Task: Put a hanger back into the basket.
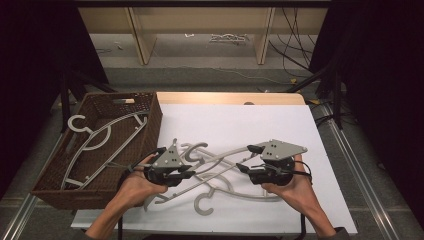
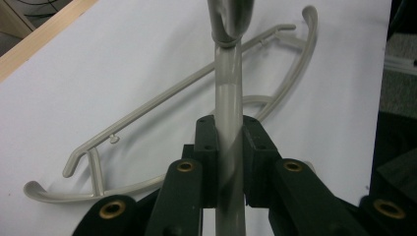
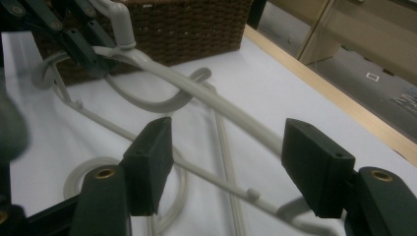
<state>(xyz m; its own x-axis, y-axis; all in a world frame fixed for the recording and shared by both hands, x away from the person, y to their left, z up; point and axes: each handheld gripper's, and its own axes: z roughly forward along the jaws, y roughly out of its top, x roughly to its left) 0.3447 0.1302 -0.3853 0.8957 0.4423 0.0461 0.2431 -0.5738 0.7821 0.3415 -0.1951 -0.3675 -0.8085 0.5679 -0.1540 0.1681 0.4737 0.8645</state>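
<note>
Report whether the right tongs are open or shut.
Open: the right tongs stand spread, with a grey hanger arm lying between the jaws, ungripped.

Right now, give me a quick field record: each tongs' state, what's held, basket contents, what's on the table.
left tongs: shut on the held hanger's arm
right tongs: open, jaws either side of that hanger's arm, not touching
wicker basket: at table's left edge, at least one hanger inside
white table: several grey hangers lying crossed

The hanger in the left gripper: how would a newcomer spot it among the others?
Start at the wicker basket on the table's left; just right of it, grey hangers lie tangled on the white sheet. The held hanger alone is raised, clamped in the left gripper.
</note>
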